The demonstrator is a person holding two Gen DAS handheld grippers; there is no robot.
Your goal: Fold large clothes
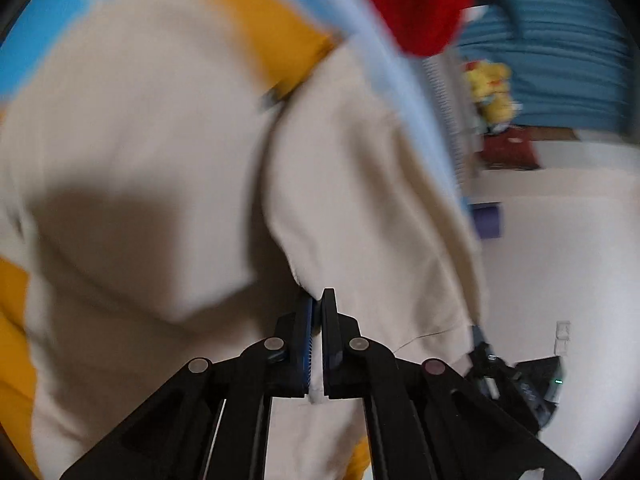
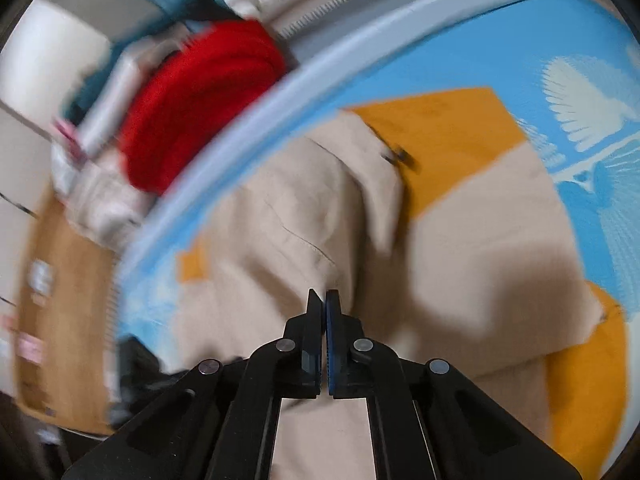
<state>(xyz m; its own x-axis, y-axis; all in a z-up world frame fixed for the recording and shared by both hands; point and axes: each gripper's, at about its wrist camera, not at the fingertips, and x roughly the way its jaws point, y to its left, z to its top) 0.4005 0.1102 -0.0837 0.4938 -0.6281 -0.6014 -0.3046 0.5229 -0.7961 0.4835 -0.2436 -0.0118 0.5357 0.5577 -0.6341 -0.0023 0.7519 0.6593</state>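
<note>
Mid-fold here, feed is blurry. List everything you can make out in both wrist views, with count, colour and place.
Garment: one, beige with orange panels, spread on the sheet.
Sheet: one, light blue with white pattern, under the garment.
Red cloth: one, red, beyond the sheet's edge.
Plush toy: one, yellow, far background.
Cardboard box: one, brown, left of the sheet.
Left tool: black, shut on a beige fold.
Right tool: black, shut, over the garment; grip unclear.

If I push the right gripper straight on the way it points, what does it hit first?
Most likely the beige garment lying just beyond the right gripper. The jaws look shut, with the cloth right ahead. Blur makes the depth uncertain.
</note>
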